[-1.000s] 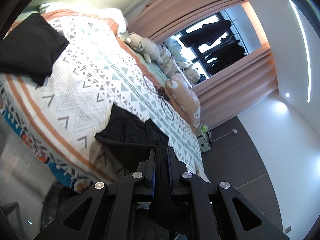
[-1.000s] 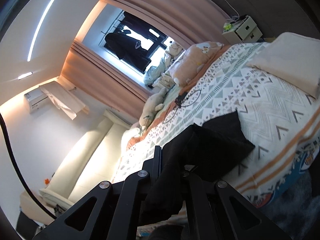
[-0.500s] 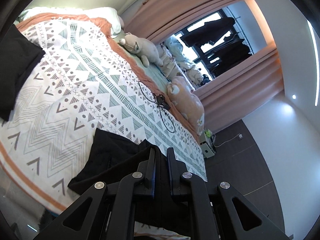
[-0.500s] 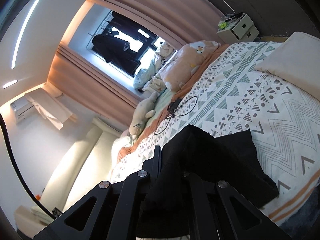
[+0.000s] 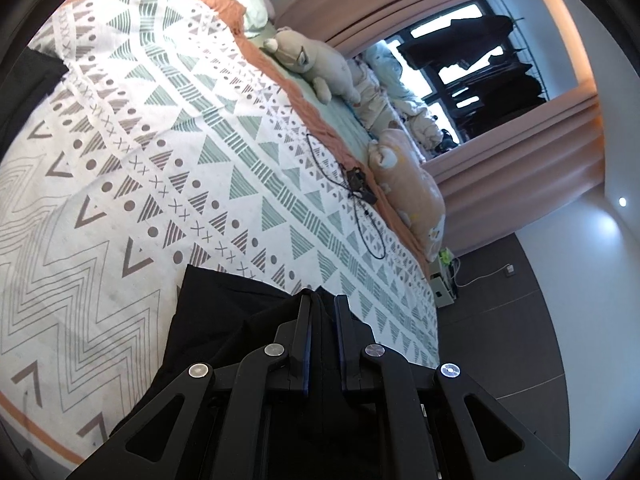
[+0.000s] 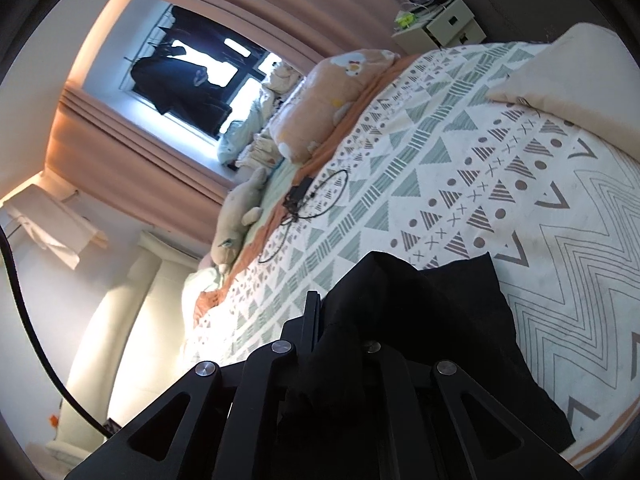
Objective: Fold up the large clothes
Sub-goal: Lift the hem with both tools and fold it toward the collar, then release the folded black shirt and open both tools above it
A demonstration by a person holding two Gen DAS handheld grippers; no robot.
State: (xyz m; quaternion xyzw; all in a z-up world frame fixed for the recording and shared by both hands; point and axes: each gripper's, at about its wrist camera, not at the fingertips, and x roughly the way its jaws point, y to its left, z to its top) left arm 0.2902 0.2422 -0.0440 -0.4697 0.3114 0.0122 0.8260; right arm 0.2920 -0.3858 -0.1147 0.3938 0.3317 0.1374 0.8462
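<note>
Your bed (image 5: pixel 168 168) wears a white bedspread (image 6: pixel 460 184) patterned with grey-green triangles, dots and chevrons. The black garment (image 5: pixel 224 320) lies on it at 6 o'clock in both views. A looped black cable (image 5: pixel 356 200) rests toward 2 o'clock in the left view. Plush toys (image 5: pixel 316 60) line the far edge around 12 to 2 o'clock, and a cream pillow (image 6: pixel 576 80) sits at 2 o'clock in the right view.

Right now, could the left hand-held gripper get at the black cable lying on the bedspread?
Probably not at once: the left hand-held gripper is shut on the black garment. The cable lies farther up the bedspread, with nothing between them.
</note>
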